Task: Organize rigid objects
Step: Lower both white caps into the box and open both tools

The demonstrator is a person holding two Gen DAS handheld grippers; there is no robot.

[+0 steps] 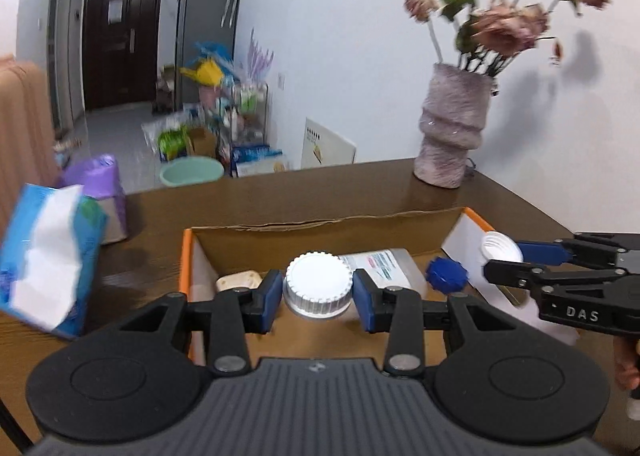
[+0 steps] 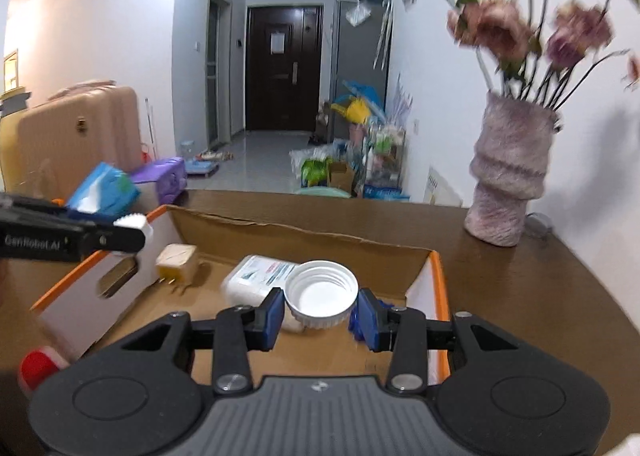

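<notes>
Behind our brown table [image 1: 360, 184] a hallway runs to a dark door. From the left wrist, we see our left gripper [image 1: 318, 290] clenched on a white ribbed cap [image 1: 318, 282], top up, above the cardboard box [image 1: 320, 226], presumably for dropping in; a blue cap [image 1: 446, 274] lies at 3 o'clock. From the right wrist, our right gripper [image 2: 320, 310] grasps a second white cap [image 2: 322, 298], hollow side up, over the box beside a white bottle [image 2: 256, 278] at 10 o'clock.
</notes>
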